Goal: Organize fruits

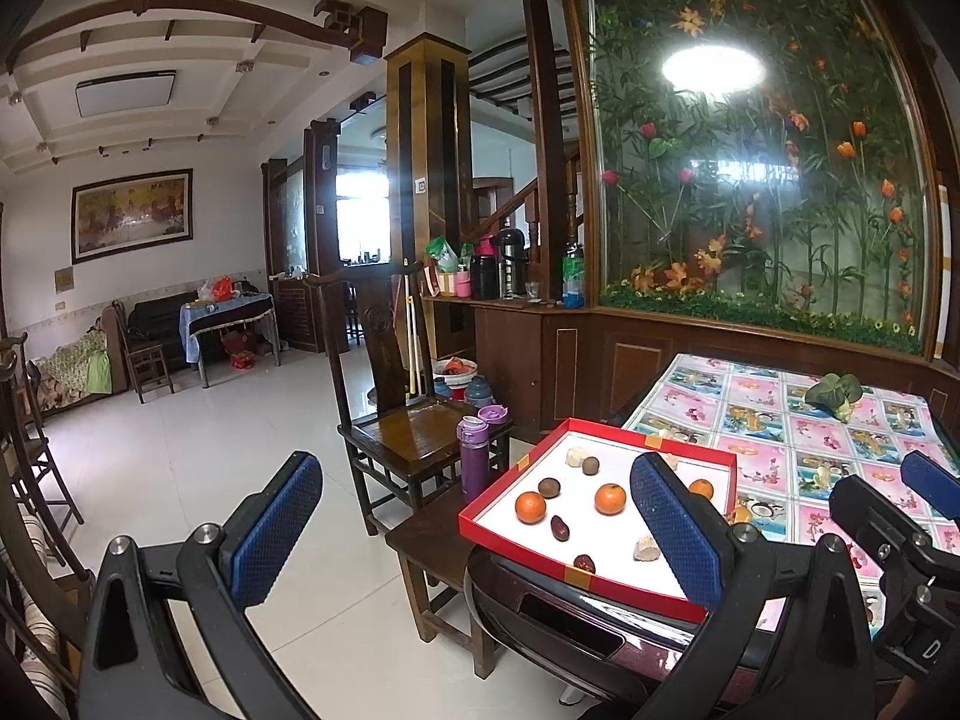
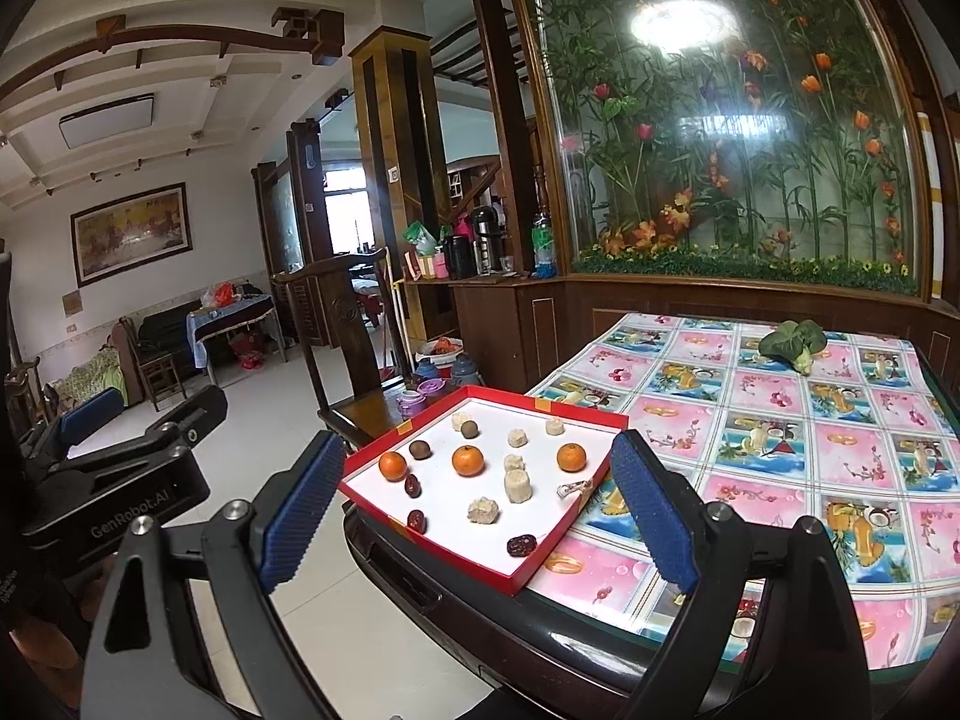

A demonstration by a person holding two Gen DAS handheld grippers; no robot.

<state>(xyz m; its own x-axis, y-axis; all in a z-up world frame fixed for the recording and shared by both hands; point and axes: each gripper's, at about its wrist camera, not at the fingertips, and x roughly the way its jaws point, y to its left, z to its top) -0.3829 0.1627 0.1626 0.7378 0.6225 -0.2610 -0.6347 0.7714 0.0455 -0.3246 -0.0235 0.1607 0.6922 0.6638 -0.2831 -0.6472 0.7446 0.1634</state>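
Left gripper (image 1: pixel 477 534): held above the floor off the table's near-left corner, pointing level toward the tray; jaws wide apart, empty.

Right gripper (image 2: pixel 477 510): just beside the left one, raised before the table's near edge, aimed at the tray; jaws wide apart, empty.

Red tray (image 2: pixel 543 561): white-floored, on the table (image 2: pixel 780 438) at its near-left corner, overhanging the edge slightly.

Contents: three oranges (image 2: pixel 467 460), brown round fruits (image 2: pixel 419 449), red dates (image 2: pixel 521 545), pale cut pieces (image 2: pixel 518 485), all lying apart.

Leafy vegetable (image 2: pixel 791 343): near the table's far edge.
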